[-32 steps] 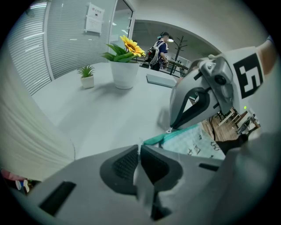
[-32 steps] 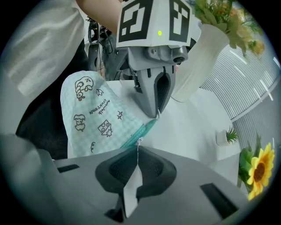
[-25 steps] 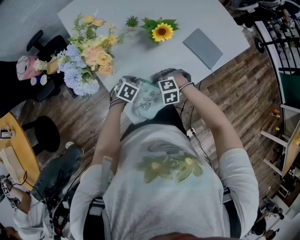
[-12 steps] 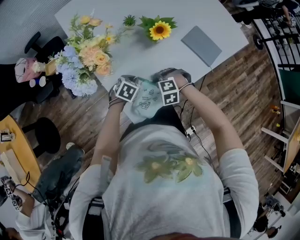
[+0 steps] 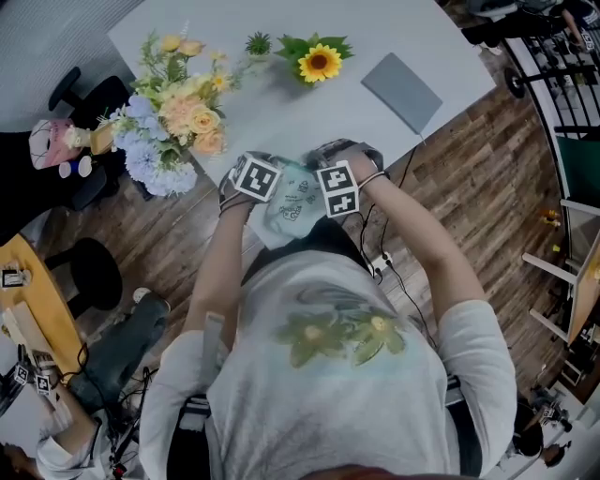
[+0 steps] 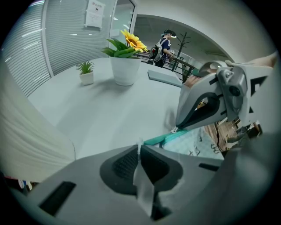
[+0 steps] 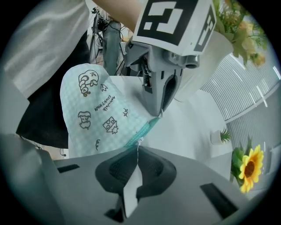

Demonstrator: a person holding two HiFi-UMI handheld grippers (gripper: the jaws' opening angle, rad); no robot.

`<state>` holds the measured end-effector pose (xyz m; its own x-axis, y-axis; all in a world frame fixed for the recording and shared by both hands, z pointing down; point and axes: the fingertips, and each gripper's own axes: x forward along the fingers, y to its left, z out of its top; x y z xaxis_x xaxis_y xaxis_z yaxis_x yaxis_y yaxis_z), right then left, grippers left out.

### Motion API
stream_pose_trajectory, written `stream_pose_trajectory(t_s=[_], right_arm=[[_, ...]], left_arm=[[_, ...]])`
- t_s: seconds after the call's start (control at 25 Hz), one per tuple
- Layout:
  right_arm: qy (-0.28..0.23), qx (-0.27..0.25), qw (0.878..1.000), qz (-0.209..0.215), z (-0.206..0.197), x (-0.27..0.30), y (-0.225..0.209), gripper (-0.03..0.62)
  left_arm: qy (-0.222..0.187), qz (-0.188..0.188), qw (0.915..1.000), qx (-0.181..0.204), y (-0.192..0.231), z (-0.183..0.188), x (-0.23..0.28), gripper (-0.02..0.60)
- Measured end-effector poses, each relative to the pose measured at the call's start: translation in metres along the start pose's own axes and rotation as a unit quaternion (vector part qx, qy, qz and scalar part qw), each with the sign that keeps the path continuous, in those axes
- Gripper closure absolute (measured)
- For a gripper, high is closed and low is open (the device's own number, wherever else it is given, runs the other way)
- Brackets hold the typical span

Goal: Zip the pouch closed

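Right gripper view: mint checked fabric pouch [image 7: 94, 114], judged soft, light and limp, hung between both tongs, off the surface [image 7: 189, 127]. Left tongs [image 6: 139, 150] were pinched shut on its corner; right tongs [image 7: 137, 153] were closed on what seemed the zip pull [image 7: 139, 141]. Best gripped there, fabric kept taut.

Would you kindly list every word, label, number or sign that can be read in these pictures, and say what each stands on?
None can be read for certain.
Pouch: one slanted line of small lettering among the printed doodles, too small to read.
Paper sheet on the far wall: its print is too blurred to read.
Marker cube: black-and-white square patterns only, no words.
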<state>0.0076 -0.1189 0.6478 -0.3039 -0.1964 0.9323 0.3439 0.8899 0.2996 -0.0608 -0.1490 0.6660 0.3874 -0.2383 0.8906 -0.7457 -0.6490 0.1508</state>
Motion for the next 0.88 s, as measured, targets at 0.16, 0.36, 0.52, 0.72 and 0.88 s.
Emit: stream_pose_trajectory(t_s=[0.16,0.36,0.52,0.72,0.88], right_arm=[[-0.004,0.010,1.000,-0.008,-0.0003,-0.0002,0.0009,0.576],[0.008,-0.002,1.000,-0.009,-0.0011,-0.0004,0.0015,0.576],[0.018,-0.016,1.000,-0.013,-0.0030,-0.0006,0.0042,0.576],[0.017,0.001,1.000,-0.016,-0.0052,-0.0023,0.0058,0.576],[0.016,0.007,1.000,-0.017,-0.0070,-0.0049,0.0079,0.576]], left_arm=[[0.007,0.001,1.0000,0.004,0.0005,0.0009,0.0003,0.555],[0.013,0.011,0.9998,0.007,0.0000,0.0000,0.0011,0.555],[0.011,0.013,0.9998,0.008,-0.0005,-0.0001,0.0010,0.555],[0.010,0.019,0.9997,0.010,-0.0002,0.0001,0.0010,0.555],[0.010,0.018,0.9998,0.008,-0.0001,0.0002,0.0006,0.554]])
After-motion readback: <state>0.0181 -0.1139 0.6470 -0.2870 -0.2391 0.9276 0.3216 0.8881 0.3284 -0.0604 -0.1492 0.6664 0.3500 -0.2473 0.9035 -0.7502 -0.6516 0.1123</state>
